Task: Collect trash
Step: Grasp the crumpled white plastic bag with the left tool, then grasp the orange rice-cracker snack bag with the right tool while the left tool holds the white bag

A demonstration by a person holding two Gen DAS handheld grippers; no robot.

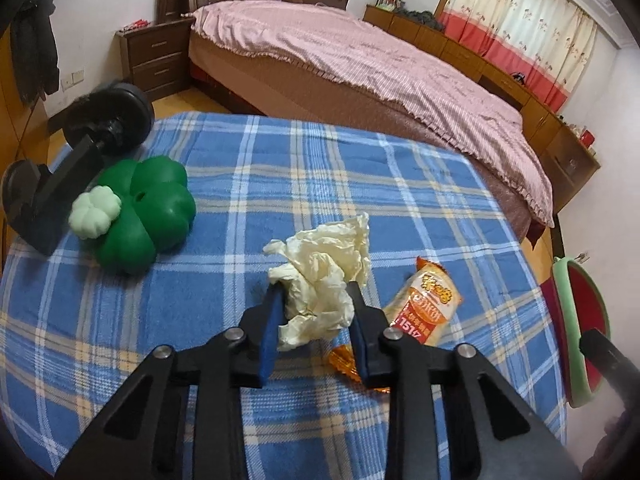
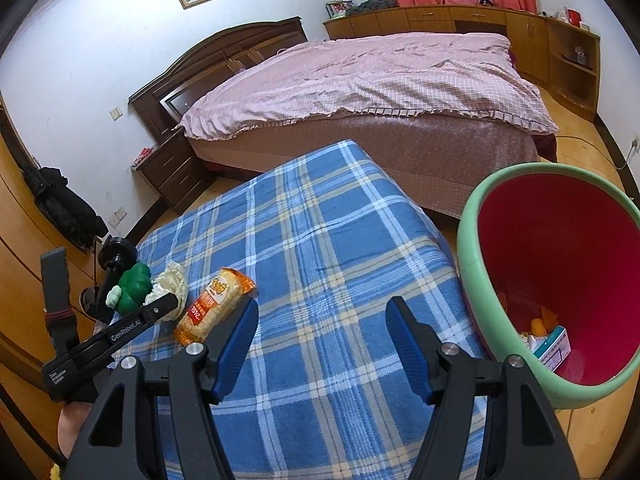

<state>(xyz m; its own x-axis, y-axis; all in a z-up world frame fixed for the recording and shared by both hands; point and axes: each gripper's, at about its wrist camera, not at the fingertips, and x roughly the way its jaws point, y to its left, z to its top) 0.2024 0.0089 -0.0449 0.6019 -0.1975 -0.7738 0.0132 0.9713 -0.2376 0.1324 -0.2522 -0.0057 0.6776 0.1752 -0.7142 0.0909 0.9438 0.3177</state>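
Left gripper (image 1: 314, 300) pinching the tissue (image 1: 320, 276), light, soft stuff that'll squash, best grabbed mid-wad, while the right gripper (image 2: 322, 320) hangs spread, empty.

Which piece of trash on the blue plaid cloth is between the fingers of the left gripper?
The crumpled cream tissue sits in the left gripper. The orange snack packet and the small orange wrapper lie beside it, ungripped.
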